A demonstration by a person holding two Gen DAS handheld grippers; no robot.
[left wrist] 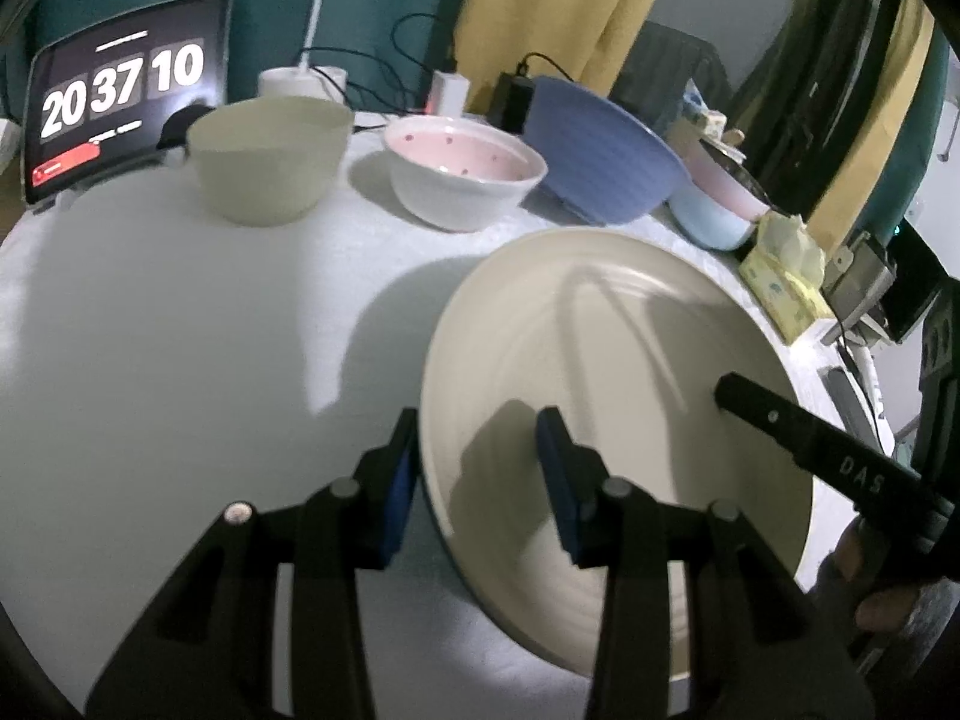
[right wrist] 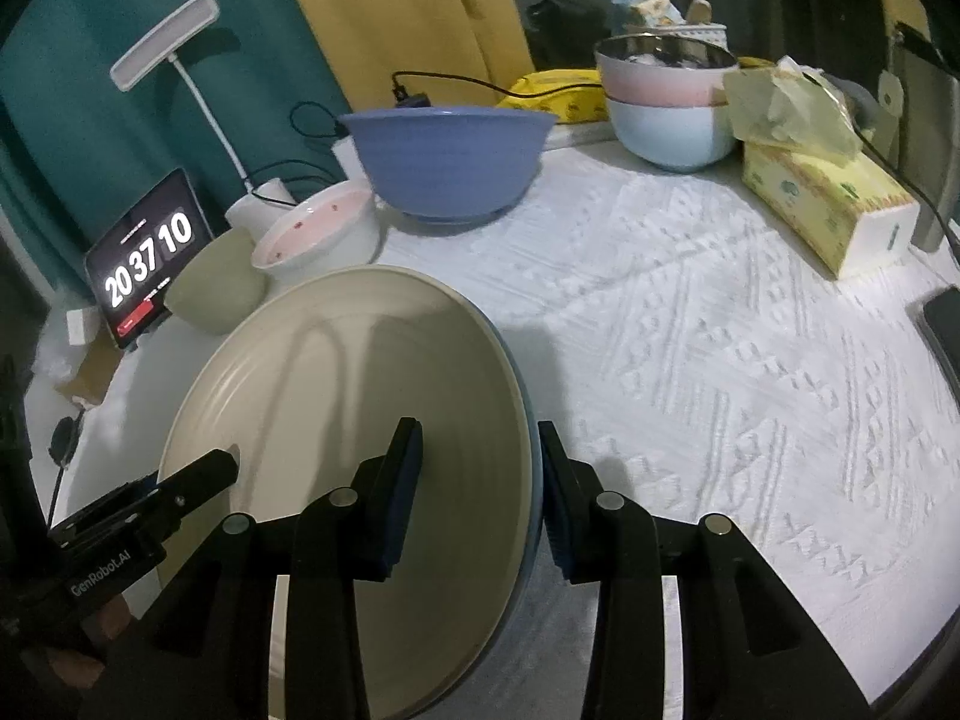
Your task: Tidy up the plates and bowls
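Observation:
A large cream plate (left wrist: 600, 330) (right wrist: 336, 360) hangs tilted above the white tablecloth (right wrist: 690, 330), and a blue edge shows under its rim. My left gripper (left wrist: 480, 468) is shut on its left rim, one pad inside and one outside. On the opposite rim my right gripper (right wrist: 480, 480) is shut the same way. Each view shows a finger of the other gripper at the far rim. Behind stand a pale green bowl (left wrist: 270, 162), a white bowl with a pink inside (left wrist: 462, 180), a big blue bowl (left wrist: 594, 150), and a pink bowl stacked in a light blue one (right wrist: 666, 114).
A tablet showing a clock (left wrist: 120, 96) leans at the back left beside a white desk lamp (right wrist: 162, 42) and charger cables. A yellow tissue box (right wrist: 828, 210) sits at the right, a dark phone (right wrist: 945, 324) lies by the right edge, and curtains hang behind.

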